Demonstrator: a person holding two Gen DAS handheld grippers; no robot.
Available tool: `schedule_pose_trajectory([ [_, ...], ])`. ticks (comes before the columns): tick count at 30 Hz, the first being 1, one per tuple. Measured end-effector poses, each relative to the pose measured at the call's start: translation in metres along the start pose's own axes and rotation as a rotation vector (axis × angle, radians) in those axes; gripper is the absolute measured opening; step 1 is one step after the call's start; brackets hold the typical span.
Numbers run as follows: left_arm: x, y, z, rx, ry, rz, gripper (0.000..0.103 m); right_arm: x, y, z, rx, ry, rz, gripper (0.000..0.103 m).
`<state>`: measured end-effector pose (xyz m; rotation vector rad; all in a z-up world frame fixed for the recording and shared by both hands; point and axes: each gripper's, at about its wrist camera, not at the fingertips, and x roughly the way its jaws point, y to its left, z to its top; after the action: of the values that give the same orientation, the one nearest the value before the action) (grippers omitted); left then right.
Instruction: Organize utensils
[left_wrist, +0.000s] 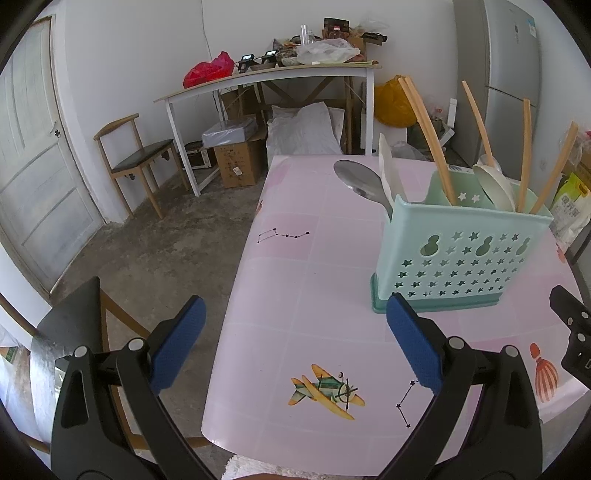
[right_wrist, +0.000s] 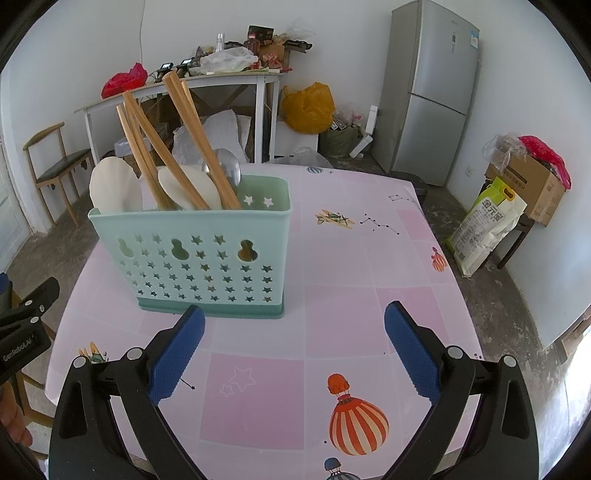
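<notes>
A silver two-door fridge (right_wrist: 430, 92) stands against the far wall, the biggest thing in the room, with a white side table (left_wrist: 273, 79) along the same wall piled with bags and clutter. Nearer is the worktop (right_wrist: 369, 266), spread with a pink checked cloth printed with balloons, small planes and star patterns.

On that cloth stands the mint-green utensil holder (right_wrist: 192, 258), upright, its front wall pierced with stars and gourd-shaped holes. It sits toward the left part of the worktop as the right camera sees it, and toward the right as the left camera sees it. Everything is already in it: several wooden chopsticks (right_wrist: 186, 136) leaning out at angles, white ceramic spoons (right_wrist: 114, 188) with bowls up, and one metal spoon (left_wrist: 360, 181) poking out at one end.

The left tongs (left_wrist: 295, 347) hang over the near left edge of the worktop, blue pads spread wide with nothing between them; one pad lies over the floor, the other just before the holder's base. The right tongs (right_wrist: 295, 350) hover over the cloth in front of the holder, likewise spread wide and empty, near it but not touching.
</notes>
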<state>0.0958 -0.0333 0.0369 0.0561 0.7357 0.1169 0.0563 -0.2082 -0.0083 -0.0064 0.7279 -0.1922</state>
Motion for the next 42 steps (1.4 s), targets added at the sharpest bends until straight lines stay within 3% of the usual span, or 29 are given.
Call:
schedule_pose_trajectory([
  [42,-0.0008,-0.0035,-0.0002,-0.002,0.002,-0.018,0.094,-0.0013,-0.0019,0.0022,0.007,-0.003,-0.001,0.095],
])
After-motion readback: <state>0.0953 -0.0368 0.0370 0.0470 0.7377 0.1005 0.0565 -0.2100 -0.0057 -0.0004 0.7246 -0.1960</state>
